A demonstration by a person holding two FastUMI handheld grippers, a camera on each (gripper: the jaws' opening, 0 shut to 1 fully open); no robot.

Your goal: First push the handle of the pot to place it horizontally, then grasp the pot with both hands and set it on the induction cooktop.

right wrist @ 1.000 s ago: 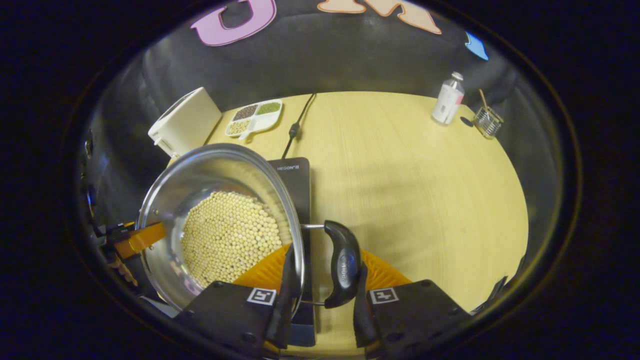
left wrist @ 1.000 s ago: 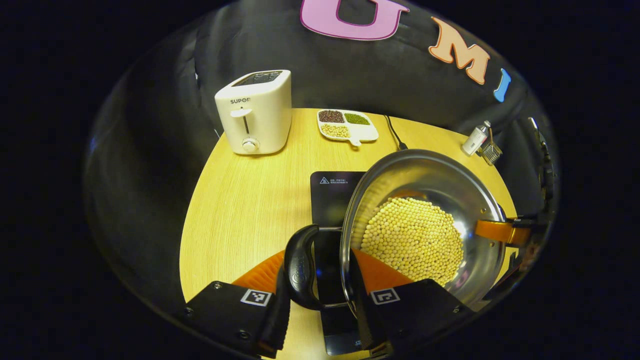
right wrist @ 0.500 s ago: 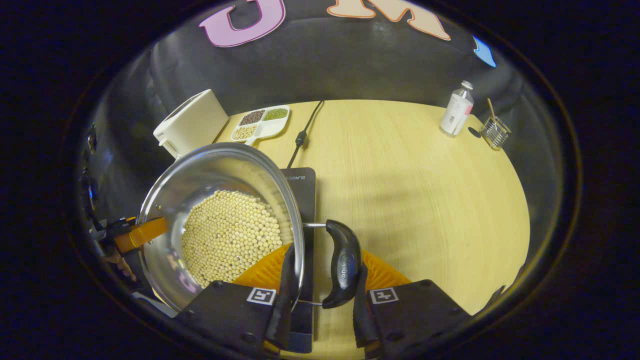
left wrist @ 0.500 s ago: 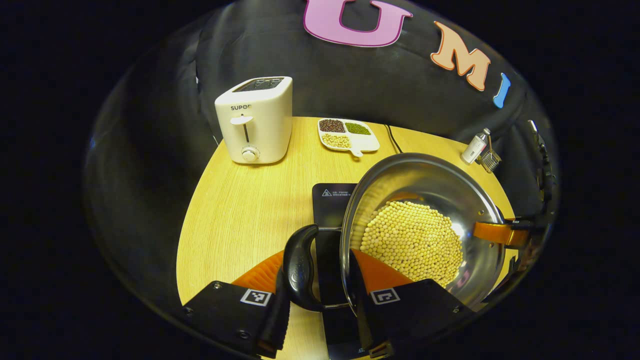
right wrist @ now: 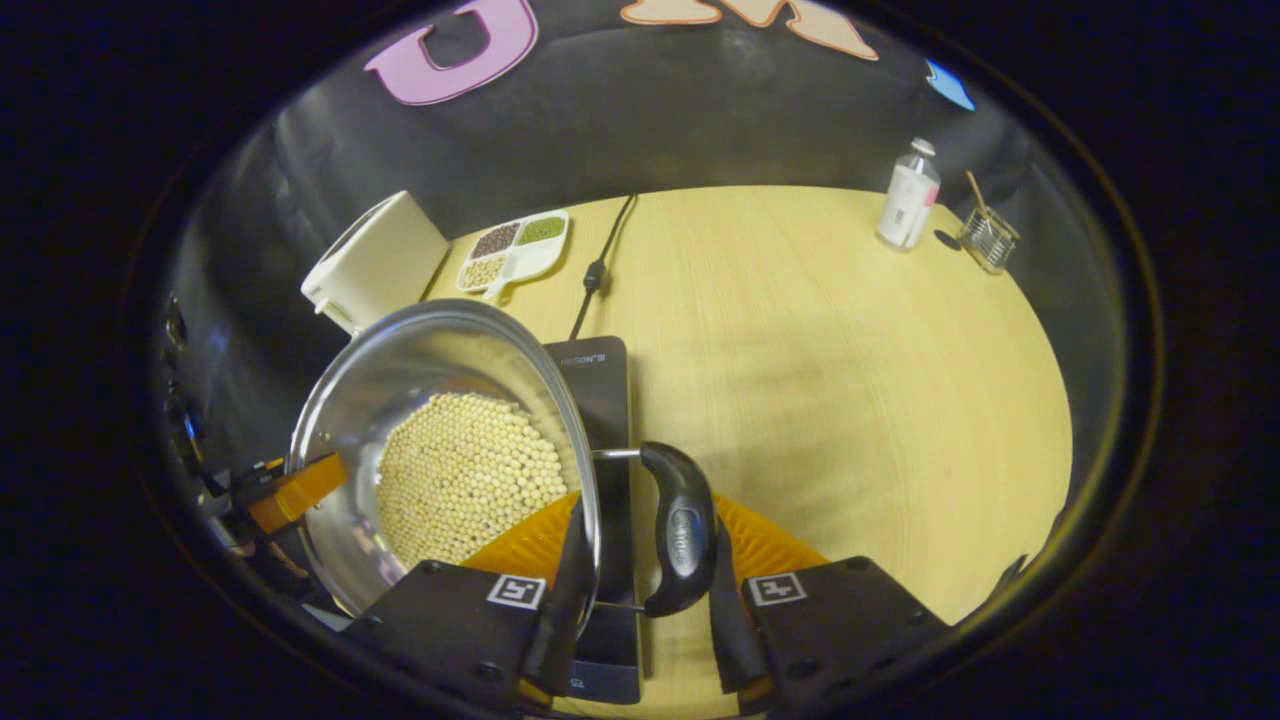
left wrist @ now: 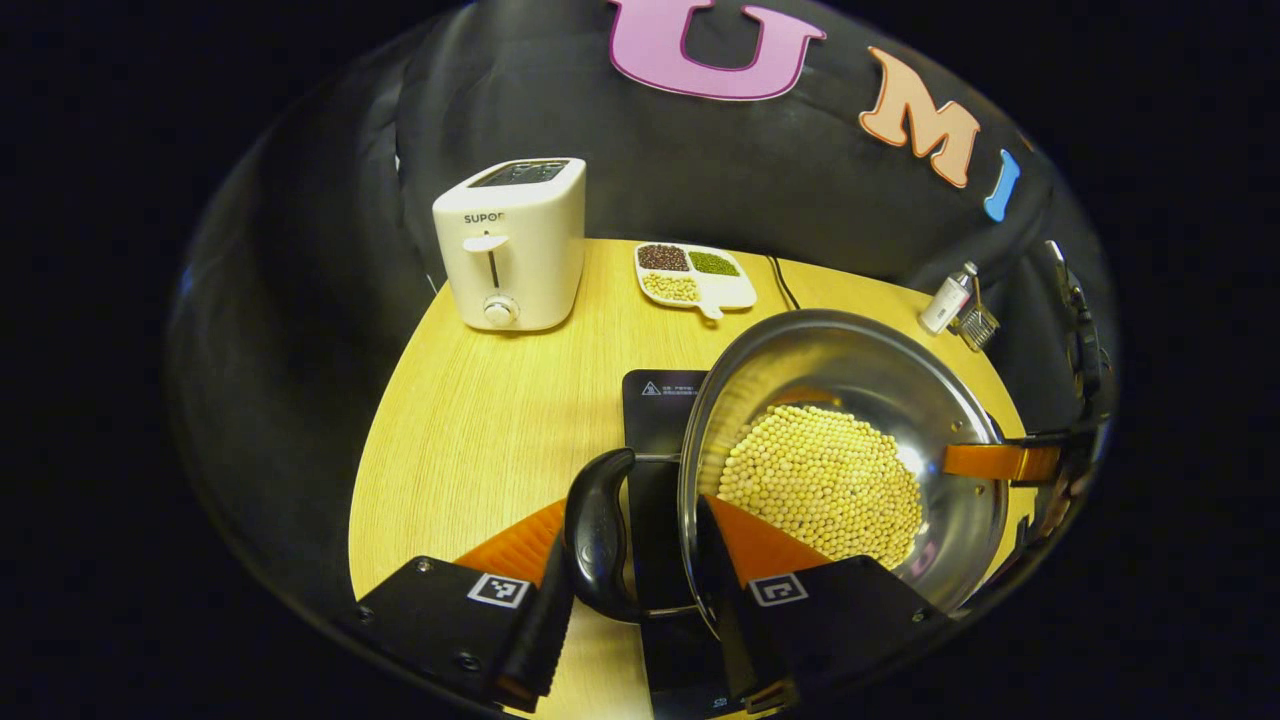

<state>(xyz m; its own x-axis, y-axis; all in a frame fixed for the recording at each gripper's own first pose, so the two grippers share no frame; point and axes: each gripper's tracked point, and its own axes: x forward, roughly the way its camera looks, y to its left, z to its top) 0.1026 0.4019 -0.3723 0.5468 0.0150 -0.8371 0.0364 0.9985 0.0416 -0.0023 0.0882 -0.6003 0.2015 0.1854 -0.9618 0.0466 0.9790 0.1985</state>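
The pot (left wrist: 850, 450), filled with pale beans (left wrist: 822, 482), is held at four o'clock, its black handle (left wrist: 597, 535) clasped by the left gripper (left wrist: 630, 590) above the induction cooktop (left wrist: 655, 400); a toaster (left wrist: 512, 243) stands at eleven o'clock.

In the left gripper view the pot (left wrist: 850, 450) covers most of the induction cooktop (left wrist: 660, 400), whose near edge runs out of the picture. The far gripper (left wrist: 1040, 465) at the pot's other side is cut by the edge, so how its jaws stand cannot be told. In the right gripper view the toaster (right wrist: 375, 262) sits half behind the pot's rim; the bottle (right wrist: 905, 200) label is too small to make out.
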